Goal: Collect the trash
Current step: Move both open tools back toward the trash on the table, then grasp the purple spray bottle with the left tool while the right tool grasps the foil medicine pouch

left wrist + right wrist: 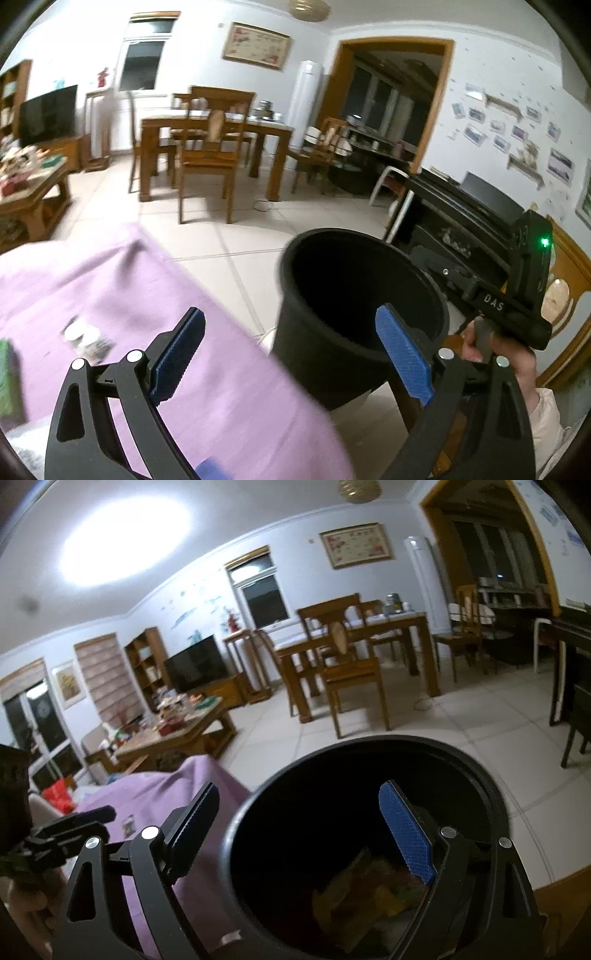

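Observation:
A black round trash bin [354, 310] stands on the tiled floor beside a purple-covered surface [147, 302]. In the right wrist view the bin [476, 771] holds crumpled yellowish wrappers [365, 890] at its bottom. My left gripper [291, 354] is open and empty, one finger over the purple cover, the other over the bin's rim. My right gripper [306, 830] is open and empty, hovering above the bin's mouth. A small silvery wrapper [86, 339] lies on the purple cover, left of my left gripper; it also shows in the right wrist view [128, 825].
A green item [9, 384] lies at the cover's left edge. A wooden dining table with chairs [214, 144] stands across the floor, a cluttered coffee table [173, 727] and a TV [197, 668] to the left. A black piano [469, 218] is at the right.

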{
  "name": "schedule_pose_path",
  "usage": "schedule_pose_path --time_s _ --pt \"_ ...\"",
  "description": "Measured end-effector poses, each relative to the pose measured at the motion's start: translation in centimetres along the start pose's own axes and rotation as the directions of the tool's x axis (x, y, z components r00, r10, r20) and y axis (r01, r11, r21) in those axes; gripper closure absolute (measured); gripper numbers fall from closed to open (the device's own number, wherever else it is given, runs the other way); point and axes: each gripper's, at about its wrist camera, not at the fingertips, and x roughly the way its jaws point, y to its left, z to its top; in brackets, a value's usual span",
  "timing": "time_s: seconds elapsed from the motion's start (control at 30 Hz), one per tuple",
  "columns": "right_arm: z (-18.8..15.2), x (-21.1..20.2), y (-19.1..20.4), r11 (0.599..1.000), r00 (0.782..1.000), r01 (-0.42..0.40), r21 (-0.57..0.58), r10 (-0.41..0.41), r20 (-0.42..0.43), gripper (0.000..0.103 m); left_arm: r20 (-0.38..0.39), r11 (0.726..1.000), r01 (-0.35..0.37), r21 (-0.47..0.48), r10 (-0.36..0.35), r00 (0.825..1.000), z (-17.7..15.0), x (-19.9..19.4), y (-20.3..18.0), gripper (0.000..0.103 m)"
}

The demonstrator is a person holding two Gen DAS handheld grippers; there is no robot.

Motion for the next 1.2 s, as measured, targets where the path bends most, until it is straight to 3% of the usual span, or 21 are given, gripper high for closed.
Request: schedule_pose_path --time_s 0.2,0.33,0.47,0.57,0.67,0.7,0.8,0.97,1.03,1.1,1.2 --pt "-0.1 2.2 6.4 0.992 0.995 -0.081 -0.101 0.074 -0.07 0.016 0.027 0.989 -0.111 -0.098 0.114 0.993 -1.9 -5.4 5.7 0.01" --pt "-0.8 3.9 11.4 0.969 0.975 -0.186 -0.163 0.16 -0.157 0.016 0.007 0.962 -0.224 -0.156 0.228 0.974 -4.0 -9.6 10.0 0.01" --pt "-1.8 5.6 17.2 0.914 0.921 -0.332 -0.232 0.261 -0.289 0.016 -0.052 0.906 -0.374 -0.196 0.371 0.927 -7.2 -13.8 14.2 0.01" --pt "-4.0 6.6 22.7 0.847 0.845 -0.466 -0.255 0.34 -0.413 0.012 -0.121 0.862 -0.465 -0.203 0.449 0.885 -9.5 -15.8 16.5 0.01" --pt "-5.3 7.4 26.9 0.811 0.789 -0.529 -0.249 0.363 -0.495 0.012 -0.173 0.838 -0.511 -0.192 0.484 0.858 -11.2 -16.6 18.1 0.013" --pt "-5.9 7.9 28.6 0.805 0.772 -0.541 -0.243 0.361 -0.523 0.012 -0.182 0.837 -0.513 -0.19 0.483 0.856 -11.6 -16.8 18.3 0.022" --pt "-7.2 9.5 31.5 0.814 0.743 -0.532 -0.233 0.318 -0.588 0.012 -0.22 0.848 -0.497 -0.183 0.457 0.862 -11.9 -16.3 18.8 0.036" --pt "-9.3 12.2 35.7 0.846 0.729 -0.468 -0.255 0.206 -0.653 0.012 -0.249 0.863 -0.473 -0.178 0.426 0.87 -12.1 -15.9 19.4 0.052" --pt "-9.9 12.9 36.7 0.853 0.709 -0.466 -0.236 0.2 -0.677 0.005 -0.248 0.863 -0.474 -0.175 0.427 0.869 -12.4 -16.4 19.7 0.058" --pt "-10.4 13.0 37.9 0.849 0.712 -0.467 -0.248 0.194 -0.675 0.005 -0.244 0.863 -0.469 -0.186 0.422 0.873 -12.6 -16.7 19.9 0.069" --pt "-10.6 13.1 38.8 0.838 0.716 -0.474 -0.271 0.188 -0.672 0.005 -0.24 0.869 -0.455 -0.194 0.407 0.881 -12.8 -16.9 19.8 0.071"
